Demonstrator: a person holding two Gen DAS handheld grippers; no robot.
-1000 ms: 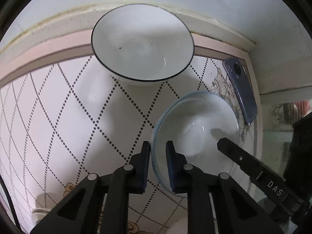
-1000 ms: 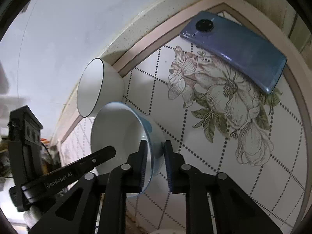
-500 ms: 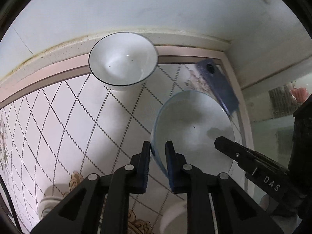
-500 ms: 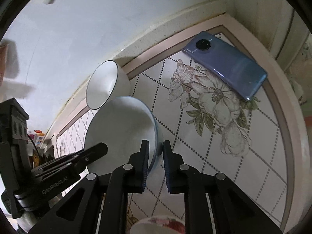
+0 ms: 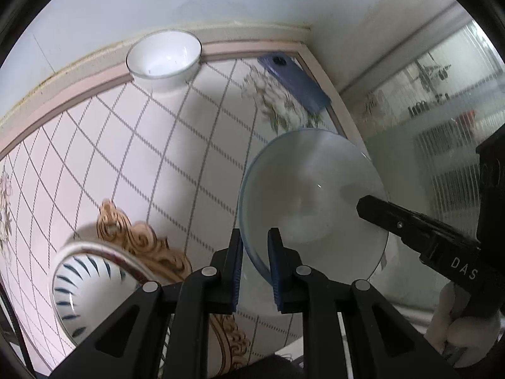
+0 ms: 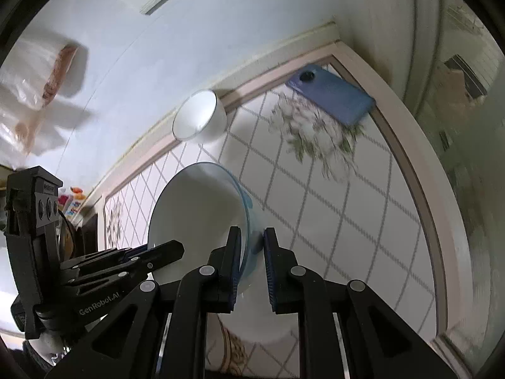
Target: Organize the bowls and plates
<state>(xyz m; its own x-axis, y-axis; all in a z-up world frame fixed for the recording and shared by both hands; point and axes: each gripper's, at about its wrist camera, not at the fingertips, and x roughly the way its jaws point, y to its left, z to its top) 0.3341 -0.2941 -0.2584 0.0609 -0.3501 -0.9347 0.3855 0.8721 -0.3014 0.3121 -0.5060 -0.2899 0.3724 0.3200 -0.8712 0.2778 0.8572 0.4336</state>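
Pinching round glossy blue-rimmed bowl [image 5: 312,195], both grippers' fingers [image 5: 236,252], tiled tabletop [image 5: 132,158]

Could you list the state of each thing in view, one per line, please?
Blue-rimmed bowl: lifted, tilted, gripped at both rims.
Left claw: shut on bowl rim.
Right claw: shut on opposite rim.
White bowl: upright, empty, by wall.
Striped bowl: upright on table.
Phone: face down.

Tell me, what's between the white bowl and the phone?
Nothing: bare tabletop separates white bowl from phone, clearest in the left wrist view.
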